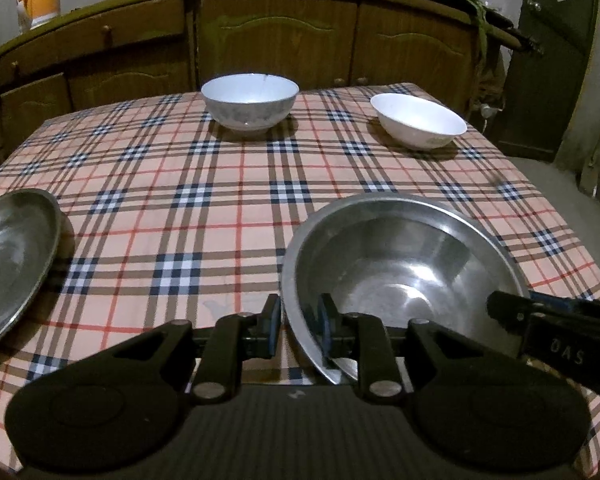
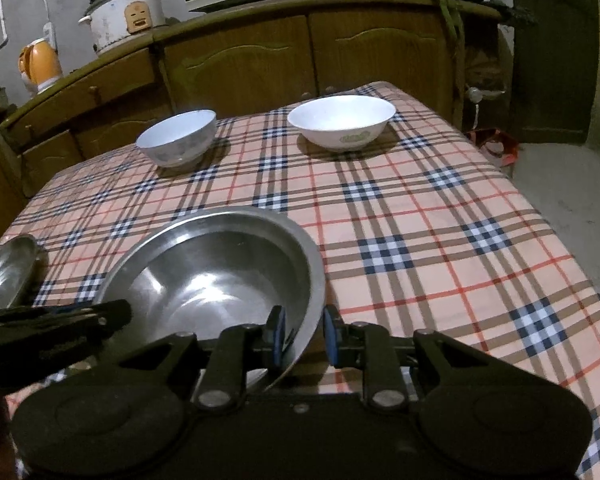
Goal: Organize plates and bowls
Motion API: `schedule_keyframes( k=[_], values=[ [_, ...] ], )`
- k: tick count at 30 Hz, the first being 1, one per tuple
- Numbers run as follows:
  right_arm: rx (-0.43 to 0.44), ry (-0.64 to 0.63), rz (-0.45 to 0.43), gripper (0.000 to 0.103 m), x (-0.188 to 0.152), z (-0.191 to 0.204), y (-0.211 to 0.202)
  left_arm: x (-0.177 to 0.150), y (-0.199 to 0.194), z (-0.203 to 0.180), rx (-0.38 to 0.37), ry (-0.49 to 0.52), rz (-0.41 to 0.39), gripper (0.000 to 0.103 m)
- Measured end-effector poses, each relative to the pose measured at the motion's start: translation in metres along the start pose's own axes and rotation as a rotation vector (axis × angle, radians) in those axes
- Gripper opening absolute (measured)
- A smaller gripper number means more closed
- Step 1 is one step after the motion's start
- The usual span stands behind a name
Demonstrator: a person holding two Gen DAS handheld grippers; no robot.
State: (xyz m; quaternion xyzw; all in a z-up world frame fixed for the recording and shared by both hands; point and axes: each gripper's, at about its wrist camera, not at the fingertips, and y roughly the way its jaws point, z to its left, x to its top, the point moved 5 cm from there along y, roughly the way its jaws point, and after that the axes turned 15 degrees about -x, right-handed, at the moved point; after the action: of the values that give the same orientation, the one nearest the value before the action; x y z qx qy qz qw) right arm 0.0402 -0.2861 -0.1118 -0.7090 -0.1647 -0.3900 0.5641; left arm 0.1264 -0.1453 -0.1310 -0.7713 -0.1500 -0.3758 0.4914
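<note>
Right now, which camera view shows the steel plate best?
The left wrist view: the steel plate shows most of its dish and rim at the left edge. In the right wrist view only a small part of it shows, cut off by the frame and the left gripper.

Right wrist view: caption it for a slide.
Both grippers straddle the steel bowl's rim; two white bowls wait behind.

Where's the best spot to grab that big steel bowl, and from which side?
Take the steel bowl by its thin rim, from the near side. One pad goes inside the wall, one outside. The left tongs and right tongs already straddle opposite rim sections this way; the wide body would not fit between the pads.
</note>
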Motion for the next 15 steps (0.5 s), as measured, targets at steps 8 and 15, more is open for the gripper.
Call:
schedule_keyframes(
  k=[8,15],
  values=[
    [-0.029,0.035,-0.019,0.033,0.012,-0.013,-0.005,0.011,-0.012,0.006,0.016,0.002,-0.013,0.046],
    [-0.016,0.084,-0.069,0.048,0.038,-0.026,-0.02,0.035,-0.026,0.009,0.039,0.027,-0.056,0.061]
  ],
)
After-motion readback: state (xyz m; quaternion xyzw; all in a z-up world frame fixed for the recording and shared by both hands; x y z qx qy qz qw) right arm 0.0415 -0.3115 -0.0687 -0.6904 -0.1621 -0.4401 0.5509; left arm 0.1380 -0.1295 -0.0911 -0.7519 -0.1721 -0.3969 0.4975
